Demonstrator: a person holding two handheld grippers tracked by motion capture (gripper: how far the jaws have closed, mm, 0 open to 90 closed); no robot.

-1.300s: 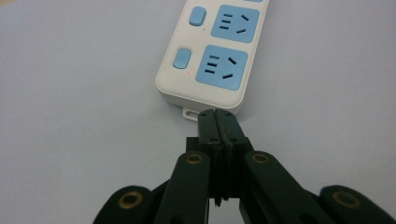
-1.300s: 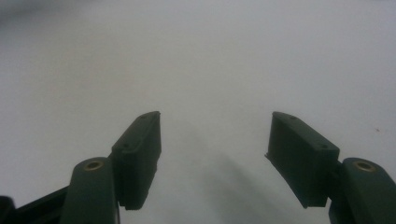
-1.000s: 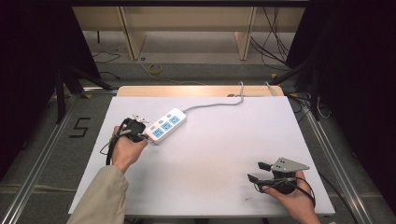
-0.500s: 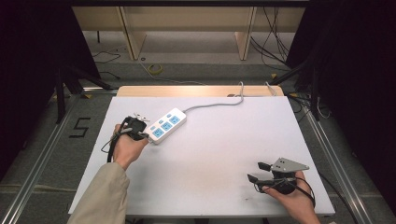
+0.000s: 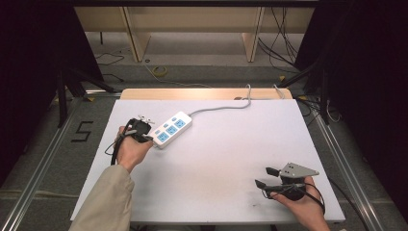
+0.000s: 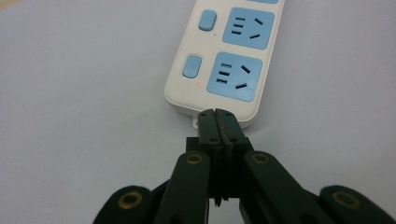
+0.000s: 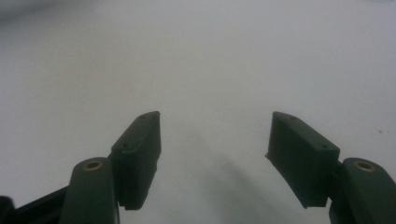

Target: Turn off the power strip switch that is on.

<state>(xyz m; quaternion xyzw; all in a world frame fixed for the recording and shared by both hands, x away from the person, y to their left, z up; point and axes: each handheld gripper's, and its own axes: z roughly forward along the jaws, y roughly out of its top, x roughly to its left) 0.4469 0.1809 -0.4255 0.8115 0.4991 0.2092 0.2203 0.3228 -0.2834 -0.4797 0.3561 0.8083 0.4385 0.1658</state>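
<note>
A white power strip point(image 5: 169, 128) with blue sockets lies slanted on the white table point(image 5: 221, 159), its grey cord running to the back edge. My left gripper point(image 5: 146, 138) is shut with nothing between its pads, and its tips rest against the strip's near end. In the left gripper view the closed tips point(image 6: 218, 122) meet the strip's point(image 6: 224, 56) rounded end below the nearest blue socket. My right gripper point(image 5: 264, 176) stands open near the front right of the table. The right gripper view has its two black pads point(image 7: 137, 154) wide apart over bare white surface.
The grey cord point(image 5: 226, 106) curves across the back of the table and drops over the wooden ledge point(image 5: 202, 93). Metal rails point(image 5: 38, 168) run along both sides on the floor, with cables point(image 5: 284, 43) and shelf legs behind.
</note>
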